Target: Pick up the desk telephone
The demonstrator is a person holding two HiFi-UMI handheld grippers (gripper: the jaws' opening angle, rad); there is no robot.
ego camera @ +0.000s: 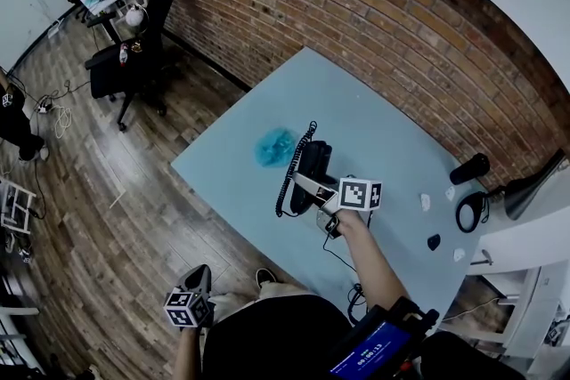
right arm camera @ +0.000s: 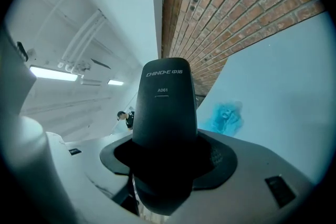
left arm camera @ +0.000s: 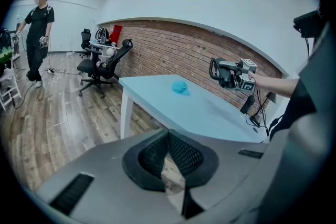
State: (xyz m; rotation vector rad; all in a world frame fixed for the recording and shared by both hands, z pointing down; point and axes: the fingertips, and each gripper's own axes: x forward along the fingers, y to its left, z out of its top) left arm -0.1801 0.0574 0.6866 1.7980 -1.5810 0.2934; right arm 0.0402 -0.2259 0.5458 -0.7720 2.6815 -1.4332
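Note:
The black desk telephone (ego camera: 313, 166) hangs above the light blue table (ego camera: 392, 138), its coiled cord (ego camera: 287, 178) dangling at its left. My right gripper (ego camera: 310, 185) is shut on it. In the right gripper view the telephone's body (right arm camera: 164, 113), printed CHINO-E, fills the space between the jaws. The left gripper view shows the telephone (left arm camera: 222, 72) held in the air over the table (left arm camera: 173, 105). My left gripper (ego camera: 199, 278) is low at the left, off the table, its pads (left arm camera: 157, 157) closed together on nothing.
A crumpled blue cloth (ego camera: 275, 147) lies on the table beyond the telephone. A black cylinder (ego camera: 469, 167), a black ring (ego camera: 468, 211) and a small dark object (ego camera: 434, 241) sit near the right end. Office chairs (ego camera: 134, 58) stand at the far left. A person (left arm camera: 38, 34) stands on the wooden floor.

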